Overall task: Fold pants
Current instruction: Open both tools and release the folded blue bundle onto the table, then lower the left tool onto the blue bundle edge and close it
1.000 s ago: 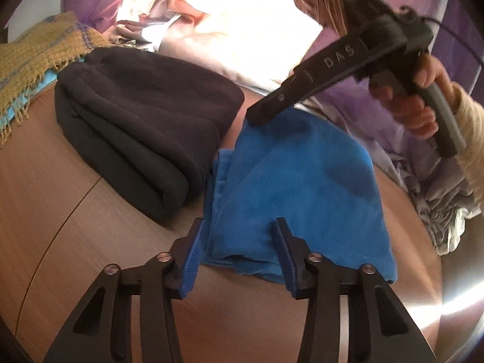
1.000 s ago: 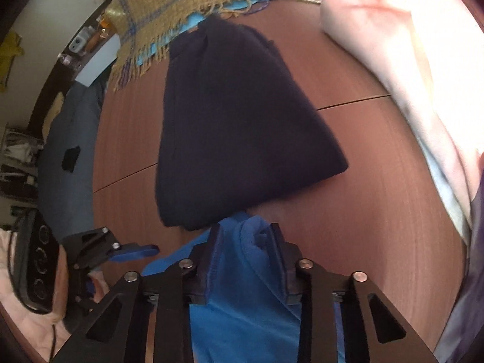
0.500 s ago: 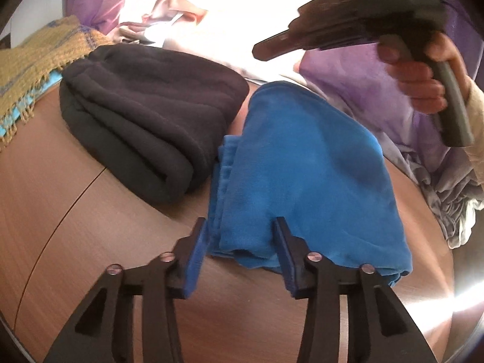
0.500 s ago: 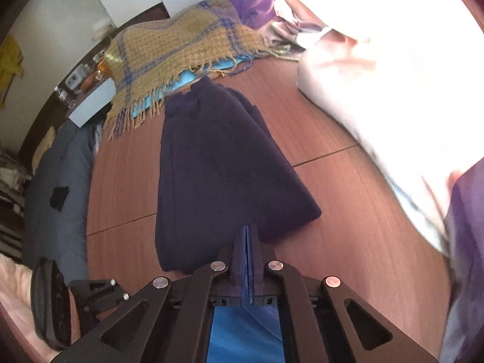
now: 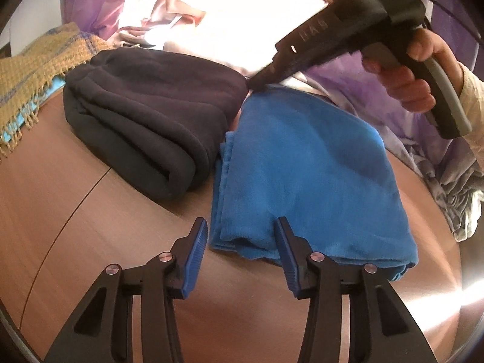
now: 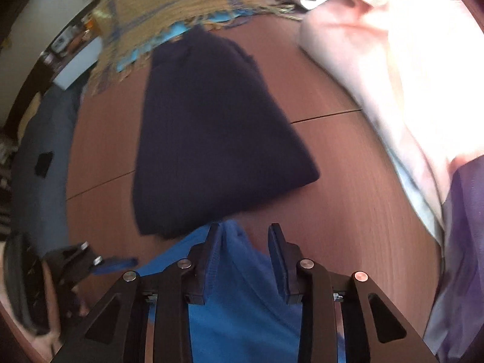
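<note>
pants: 2 folded – blue (image 5: pixel 305 178), dark (image 5: pixel 151 121) | grippers: 2, both parted

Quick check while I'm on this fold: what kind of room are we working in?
Most likely a lived-in room at home, not a lab. A wooden table holds the blue pants and a folded dark garment, with a fringed yellow blanket and heaps of loose laundry around them.

the blue pants (image 6: pixel 242 317) are cut off at the near edge. the far blanket (image 6: pixel 169 15) is blurred by motion.
</note>
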Available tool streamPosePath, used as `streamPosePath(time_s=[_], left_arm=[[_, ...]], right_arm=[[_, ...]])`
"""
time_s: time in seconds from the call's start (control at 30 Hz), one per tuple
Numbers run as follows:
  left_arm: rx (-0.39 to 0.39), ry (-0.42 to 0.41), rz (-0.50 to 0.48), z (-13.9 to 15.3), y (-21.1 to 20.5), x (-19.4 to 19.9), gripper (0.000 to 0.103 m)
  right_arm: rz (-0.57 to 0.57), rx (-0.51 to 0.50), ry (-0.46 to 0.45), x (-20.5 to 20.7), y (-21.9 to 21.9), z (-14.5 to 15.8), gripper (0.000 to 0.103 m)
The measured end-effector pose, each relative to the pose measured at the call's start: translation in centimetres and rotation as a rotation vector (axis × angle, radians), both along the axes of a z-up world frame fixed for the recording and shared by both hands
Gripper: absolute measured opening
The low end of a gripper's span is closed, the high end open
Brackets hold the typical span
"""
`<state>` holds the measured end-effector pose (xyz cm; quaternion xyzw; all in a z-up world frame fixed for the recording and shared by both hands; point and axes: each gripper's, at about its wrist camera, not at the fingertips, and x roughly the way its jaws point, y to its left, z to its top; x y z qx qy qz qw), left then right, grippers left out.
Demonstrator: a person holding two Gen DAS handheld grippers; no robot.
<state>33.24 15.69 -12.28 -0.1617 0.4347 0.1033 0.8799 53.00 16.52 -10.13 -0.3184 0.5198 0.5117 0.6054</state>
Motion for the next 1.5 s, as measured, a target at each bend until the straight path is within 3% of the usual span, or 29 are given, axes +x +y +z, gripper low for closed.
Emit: streamPosePath(time_s=[0.17, 0.27, 0.33, 0.43, 0.53, 0.7, 0.83, 1.0, 1.13, 1.5], left_arm=[[0.035, -0.007, -0.011, 1.5, 0.1, -1.2, 0.049], [0.151, -0.063, -0.029, 3.9, -0.1, -2.0, 0.055], [0.182, -0.097, -0.041, 5.1, 0.2, -2.2, 0.060], [0.198, -0.121, -0.053, 6.2, 0.9, -1.9, 0.061], [0.192, -0.129, -0.066, 6.6, 1.3, -0.9, 0.061], [0.103, -0.087, -0.104, 5.6, 1.5, 1.0, 0.060], [0.054, -0.073, -0.141, 5.0, 1.1, 2.0, 0.060], [-0.002, -0.065, -0.131, 4.8, 1.6, 3.8, 0.059], [-0.041, -0.022, -0.108, 4.0, 2.2, 4.8, 0.057], [-0.037, 0.077, -0.118, 2.0, 2.3, 6.4, 0.054]], right_arm=[[-0.202, 0.198, -0.162, 0.4, -2.4, 4.5, 0.040], [-0.317, 0.337, -0.295, -1.5, -6.7, 8.2, 0.054], [-0.423, 0.409, -0.343, -2.4, -10.1, 9.7, 0.069], [-0.626, 0.516, -0.431, -4.7, -16.2, 10.6, 0.082], [-0.796, 0.505, -0.464, -6.4, -20.5, 9.4, 0.083], [-0.992, 0.375, -0.399, -8.0, -25.1, 5.0, 0.083], [-1.064, 0.322, -0.294, -8.9, -27.4, 1.3, 0.083], [-1.087, 0.347, -0.192, -8.0, -27.6, 0.0, 0.083], [-1.080, 0.320, -0.177, -7.0, -26.5, -1.0, 0.083], [-1.075, 0.287, -0.123, -6.2, -25.9, -3.1, 0.083]])
